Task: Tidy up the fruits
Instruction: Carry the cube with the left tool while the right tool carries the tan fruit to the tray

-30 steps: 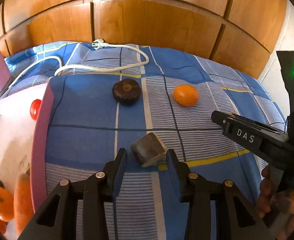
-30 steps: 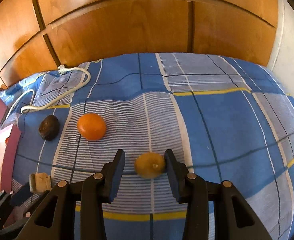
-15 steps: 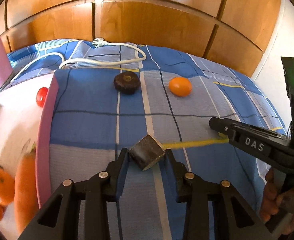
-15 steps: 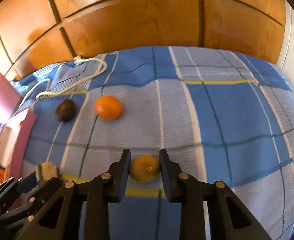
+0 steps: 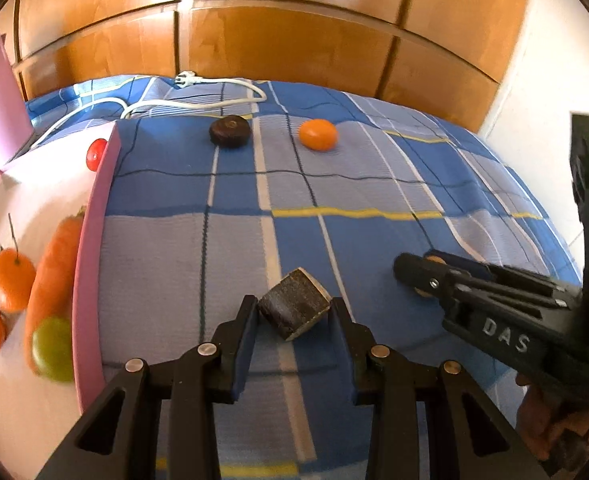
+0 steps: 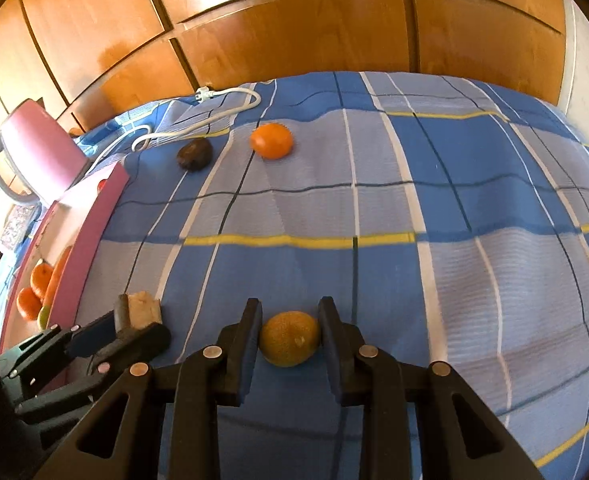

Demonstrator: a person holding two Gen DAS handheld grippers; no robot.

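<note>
My left gripper [image 5: 294, 314] is shut on a dark brown fruit wedge with a pale cut face [image 5: 294, 308], held over the blue checked bedspread. It also shows in the right wrist view [image 6: 140, 312]. My right gripper [image 6: 290, 334] is shut on a yellow-brown round fruit [image 6: 290, 338], raised off the bedspread. On the bedspread farther back lie an orange [image 5: 317, 134] and a dark brown round fruit [image 5: 229, 131]. At the left a pink-rimmed white tray [image 5: 94, 216] holds a carrot [image 5: 54, 264], oranges [image 5: 12, 280], a green fruit [image 5: 52, 348] and a red tomato [image 5: 95, 155].
A white power cable with plug [image 5: 190, 100] lies across the far part of the bed. A wooden wardrobe [image 5: 294, 32] stands behind the bed. A pink upright lid [image 6: 38, 152] stands at the tray's far end. A white wall [image 5: 554, 60] is at the right.
Both grippers closed on their fruits and pulled back and up with them. The tray now fills more of the left wrist view.
</note>
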